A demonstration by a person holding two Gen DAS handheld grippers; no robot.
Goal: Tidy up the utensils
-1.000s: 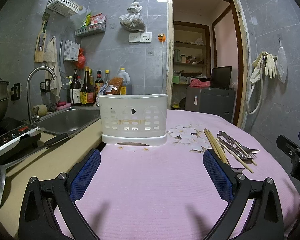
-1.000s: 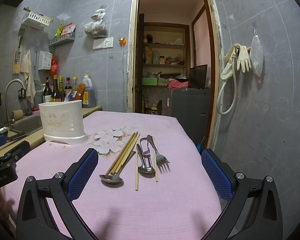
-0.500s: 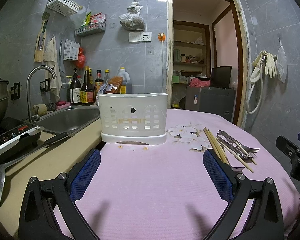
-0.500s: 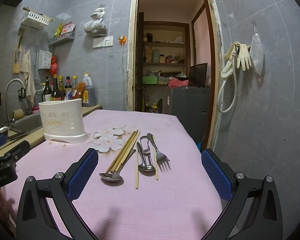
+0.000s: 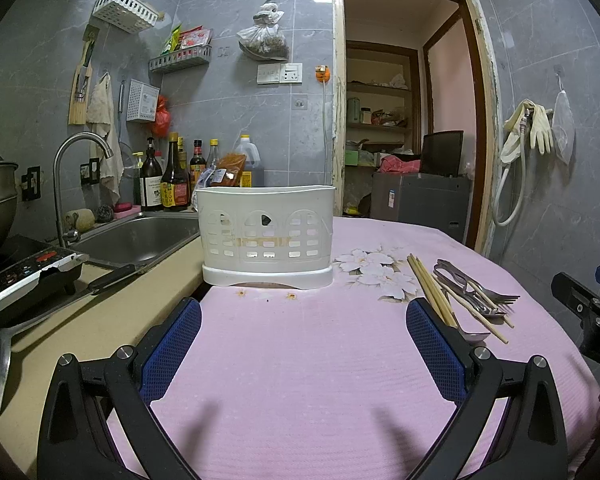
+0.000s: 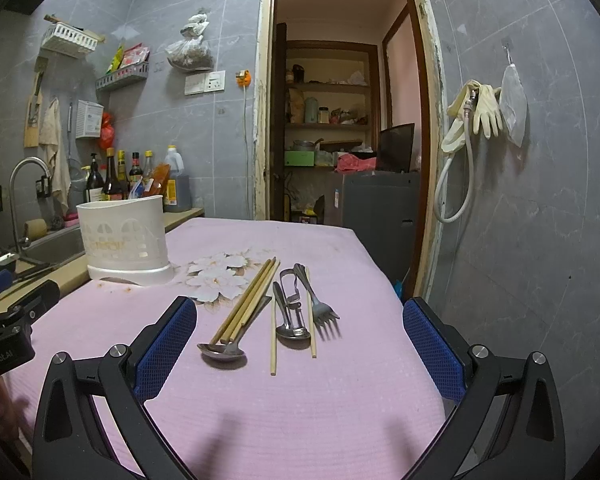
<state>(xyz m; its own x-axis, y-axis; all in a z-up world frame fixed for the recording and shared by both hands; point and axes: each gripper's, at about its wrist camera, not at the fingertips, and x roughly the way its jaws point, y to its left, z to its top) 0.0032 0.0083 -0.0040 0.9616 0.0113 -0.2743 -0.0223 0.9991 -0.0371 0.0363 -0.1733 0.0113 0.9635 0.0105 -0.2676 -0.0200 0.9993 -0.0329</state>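
Left wrist view:
Left gripper (image 5: 302, 344): hovering low in the frame with its blue pads spread wide, gripping nothing.
Surface: a pink tablecloth (image 5: 300, 360) with a white flower print is covering the table across the lower half.
Utensil caddy (image 5: 266, 236): standing upright at centre frame, near the table's far left edge.
Utensils: chopsticks (image 5: 432, 292) and a fork (image 5: 496, 300) are lying at centre right, well apart from the caddy.
Room: a steel sink (image 5: 136, 236) and faucet (image 5: 72, 168) are sitting at the left, sauce bottles (image 5: 168, 184) behind them; an open doorway (image 5: 408, 120) is showing in the upper right.

Right wrist view:
Right gripper (image 6: 300, 350): jaws standing wide apart at the bottom, nothing between them.
Utensils: chopsticks (image 6: 252, 300), two spoons (image 6: 222, 352), small metal tongs (image 6: 292, 300) and a fork (image 6: 320, 304) are lying together at centre.
Tongs: lying untouched on the cloth; how far open I cannot tell.
Caddy (image 6: 124, 236): standing at the centre left.
Room: rubber gloves (image 6: 484, 108) are hanging on the grey tiled wall at the upper right.
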